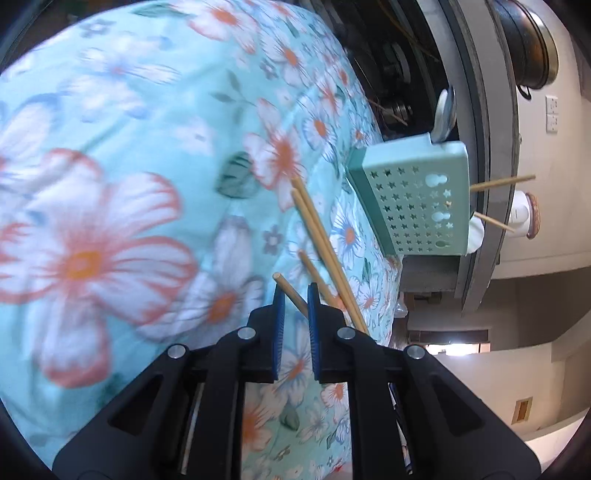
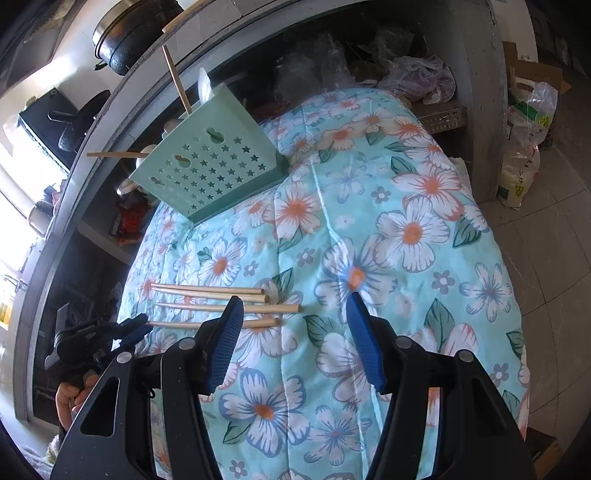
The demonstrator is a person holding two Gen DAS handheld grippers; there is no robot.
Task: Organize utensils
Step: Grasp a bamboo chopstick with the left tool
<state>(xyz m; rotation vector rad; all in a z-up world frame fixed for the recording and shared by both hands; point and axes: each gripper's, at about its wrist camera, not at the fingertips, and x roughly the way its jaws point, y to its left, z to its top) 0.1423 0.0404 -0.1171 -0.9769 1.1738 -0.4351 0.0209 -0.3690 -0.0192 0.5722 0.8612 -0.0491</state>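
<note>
Several bamboo chopsticks (image 2: 221, 304) lie side by side on a floral quilt (image 2: 369, 240). A green perforated utensil holder (image 2: 210, 166) stands at the quilt's far edge with chopsticks (image 2: 177, 79) and a spoon in it. My left gripper (image 1: 294, 291) has its jaws narrowly apart around the end of one chopstick (image 1: 290, 290); other chopsticks (image 1: 321, 247) lie just right of it, and the holder (image 1: 417, 199) shows beyond. The left gripper also shows in the right wrist view (image 2: 138, 326) at the chopsticks' thin ends. My right gripper (image 2: 295, 306) is open and empty above the thick ends.
A grey shelf frame (image 2: 110, 122) runs behind the quilt, with pots (image 2: 125, 33) on top and plastic bags (image 2: 417, 77) inside. A rice sack (image 2: 521, 162) stands on the tiled floor to the right.
</note>
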